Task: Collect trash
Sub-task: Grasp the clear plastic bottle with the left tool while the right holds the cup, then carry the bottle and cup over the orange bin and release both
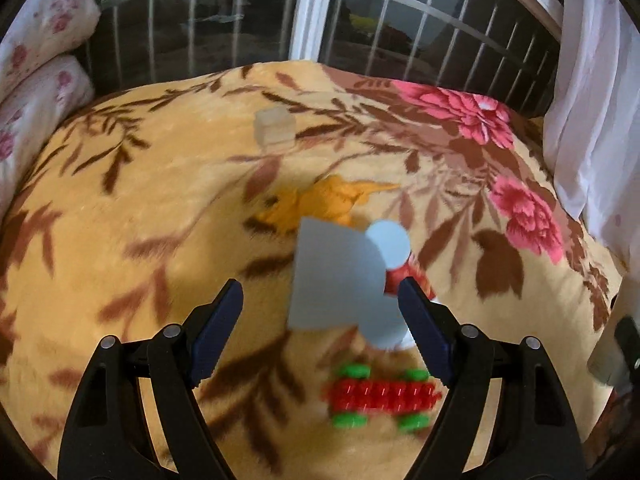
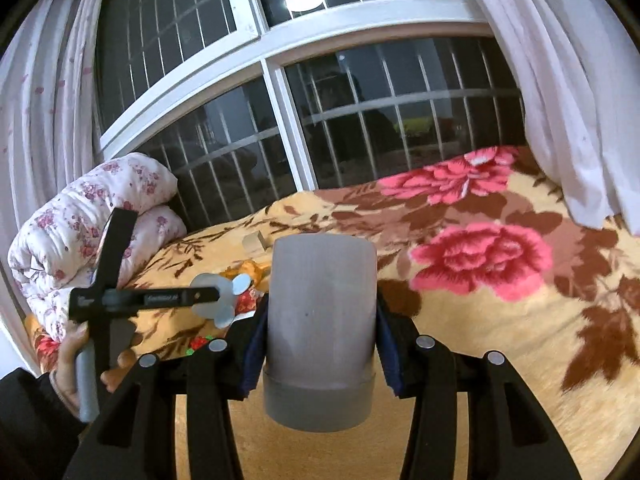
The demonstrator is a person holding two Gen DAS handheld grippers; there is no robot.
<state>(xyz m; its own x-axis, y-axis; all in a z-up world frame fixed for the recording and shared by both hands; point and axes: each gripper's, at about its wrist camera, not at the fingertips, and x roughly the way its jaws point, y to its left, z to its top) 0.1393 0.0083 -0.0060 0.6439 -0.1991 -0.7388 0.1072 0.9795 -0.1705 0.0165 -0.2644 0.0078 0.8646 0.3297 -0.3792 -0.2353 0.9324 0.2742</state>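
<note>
My right gripper (image 2: 320, 320) is shut on a grey cylindrical cup (image 2: 320, 304), its blue pads (image 2: 256, 344) pressing both sides. It holds the cup up over the floral blanket (image 2: 500, 340). My left gripper (image 1: 320, 316) is open above the bed. Seen between its fingers (image 1: 224, 320) lies a pale grey flat piece with round lobes (image 1: 332, 276), with a red packet (image 1: 404, 276) beside it. Whether the fingers touch it I cannot tell. An orange wrapper (image 1: 320, 204) lies just beyond. In the right wrist view a hand (image 2: 72, 352) holds the left gripper (image 2: 212, 294) at the left.
A red and green toy (image 1: 380, 396) lies near the left gripper. A small translucent box (image 1: 276, 128) sits farther up the blanket. Rolled floral quilts (image 1: 44, 60) lie at the left, a barred window (image 1: 360, 12) behind, and white curtains (image 1: 592, 100) at the right.
</note>
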